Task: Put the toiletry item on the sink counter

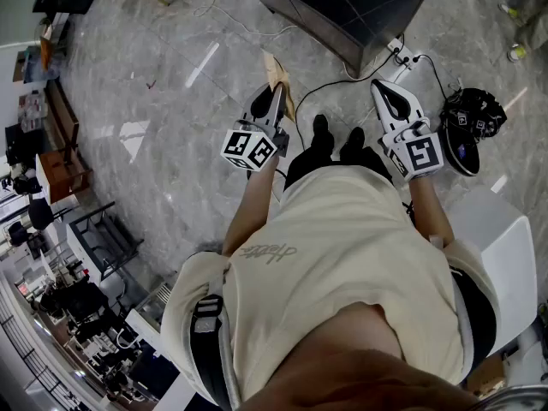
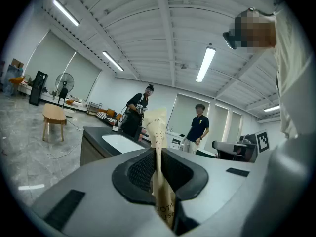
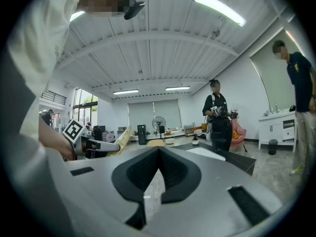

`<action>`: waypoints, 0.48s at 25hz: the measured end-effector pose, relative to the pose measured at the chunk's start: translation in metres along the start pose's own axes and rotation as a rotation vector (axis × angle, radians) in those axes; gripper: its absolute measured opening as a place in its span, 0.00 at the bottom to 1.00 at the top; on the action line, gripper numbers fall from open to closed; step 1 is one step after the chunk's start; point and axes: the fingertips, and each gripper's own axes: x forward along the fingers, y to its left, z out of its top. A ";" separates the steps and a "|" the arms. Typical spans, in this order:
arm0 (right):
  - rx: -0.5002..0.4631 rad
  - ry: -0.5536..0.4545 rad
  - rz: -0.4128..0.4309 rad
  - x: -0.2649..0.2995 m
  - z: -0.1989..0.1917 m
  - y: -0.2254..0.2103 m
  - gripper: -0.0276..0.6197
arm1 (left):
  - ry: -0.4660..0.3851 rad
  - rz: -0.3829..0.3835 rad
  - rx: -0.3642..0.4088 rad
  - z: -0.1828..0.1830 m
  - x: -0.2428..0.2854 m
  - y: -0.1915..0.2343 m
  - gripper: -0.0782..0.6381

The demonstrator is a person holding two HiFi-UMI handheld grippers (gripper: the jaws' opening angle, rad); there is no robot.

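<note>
The left gripper (image 1: pixel 272 101) is clamped on a tan packet (image 1: pixel 276 74), probably a toothbrush sleeve, whose long axis runs straight out past the jaws toward the dark sink counter (image 1: pixel 364 20) on the far side. The right gripper (image 1: pixel 390 99) is closed on nothing, and its tip sits nearer the counter's corner.

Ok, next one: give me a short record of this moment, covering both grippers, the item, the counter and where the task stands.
left gripper: shut on a flat beige packet, which sticks out past the tips
right gripper: shut, nothing between the jaws
packet: thin, held edge-on, print only partly readable
sink counter: dark top with a white basin, ahead of the person, apart from both grippers
others: person in black and person in a dark shirt standing beyond the counter
task status: packet in hand, not yet on the counter
</note>
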 end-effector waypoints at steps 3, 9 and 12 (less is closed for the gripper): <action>-0.019 0.002 0.009 0.016 0.004 0.005 0.03 | -0.007 0.001 -0.003 0.003 -0.003 0.013 0.16; -0.010 -0.013 -0.023 0.046 0.011 0.014 0.03 | -0.019 -0.001 -0.038 0.008 -0.007 0.050 0.16; -0.027 -0.012 -0.068 0.065 0.023 0.016 0.03 | -0.032 -0.024 -0.032 0.026 -0.008 0.069 0.16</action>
